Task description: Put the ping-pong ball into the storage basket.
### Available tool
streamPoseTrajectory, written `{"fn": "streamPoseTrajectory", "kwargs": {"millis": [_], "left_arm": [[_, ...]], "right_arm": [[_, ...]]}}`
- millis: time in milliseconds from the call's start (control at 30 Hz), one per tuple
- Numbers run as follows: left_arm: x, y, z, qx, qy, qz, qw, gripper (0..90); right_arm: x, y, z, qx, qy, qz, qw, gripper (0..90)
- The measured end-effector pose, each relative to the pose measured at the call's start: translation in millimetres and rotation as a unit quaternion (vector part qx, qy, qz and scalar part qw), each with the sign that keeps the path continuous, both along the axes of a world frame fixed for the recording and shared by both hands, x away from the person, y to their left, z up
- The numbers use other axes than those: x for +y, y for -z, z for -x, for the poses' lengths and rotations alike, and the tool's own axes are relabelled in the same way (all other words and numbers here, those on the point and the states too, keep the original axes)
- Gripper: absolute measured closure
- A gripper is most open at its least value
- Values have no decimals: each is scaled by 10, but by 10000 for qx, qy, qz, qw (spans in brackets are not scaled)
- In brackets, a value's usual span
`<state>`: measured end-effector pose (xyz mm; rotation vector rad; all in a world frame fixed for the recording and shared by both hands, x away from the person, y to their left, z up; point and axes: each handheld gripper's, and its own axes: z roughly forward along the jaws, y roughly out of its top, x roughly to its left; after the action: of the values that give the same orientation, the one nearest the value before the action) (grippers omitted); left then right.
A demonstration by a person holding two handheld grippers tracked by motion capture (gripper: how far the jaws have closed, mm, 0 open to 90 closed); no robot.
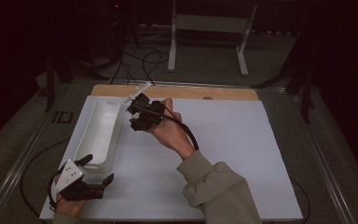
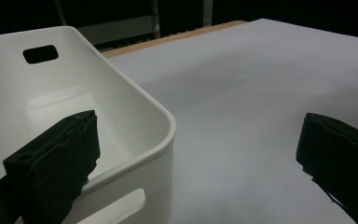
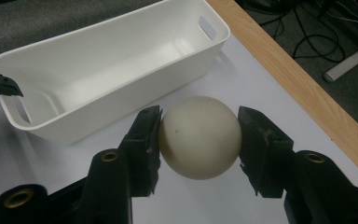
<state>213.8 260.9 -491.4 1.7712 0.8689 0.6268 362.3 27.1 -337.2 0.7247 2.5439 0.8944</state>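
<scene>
Olive sleeve (image 1: 219,186), black tools with cables

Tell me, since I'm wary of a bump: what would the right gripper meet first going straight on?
Probably the white bin. The right gripper, shut on the cream ball, points toward its near long wall, though depth is hard to judge.

- In the high view the right gripper (image 1: 137,112) covers whatever sits between its jaws; the ball cannot be made out there.
- In the right gripper view the ball (image 3: 199,136) hides the table under it, and the jaw pads cover its two sides.
- In the left gripper view the left-hand jaw hides part of the white bin's (image 2: 135,116) inside, and the bin's near end runs off the bottom edge.
- There the right-hand jaw is cut by the picture's right edge.
</scene>
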Motion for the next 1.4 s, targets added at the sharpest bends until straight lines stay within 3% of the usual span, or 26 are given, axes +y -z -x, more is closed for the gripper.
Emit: {"fn": "streamPoseTrajectory", "kwargs": {"millis": [1400], "left_arm": [[7, 1, 2, 7, 0, 32, 10000, 1]], "right_arm": [[139, -102, -31, -74, 51, -46, 9999, 505]]}}
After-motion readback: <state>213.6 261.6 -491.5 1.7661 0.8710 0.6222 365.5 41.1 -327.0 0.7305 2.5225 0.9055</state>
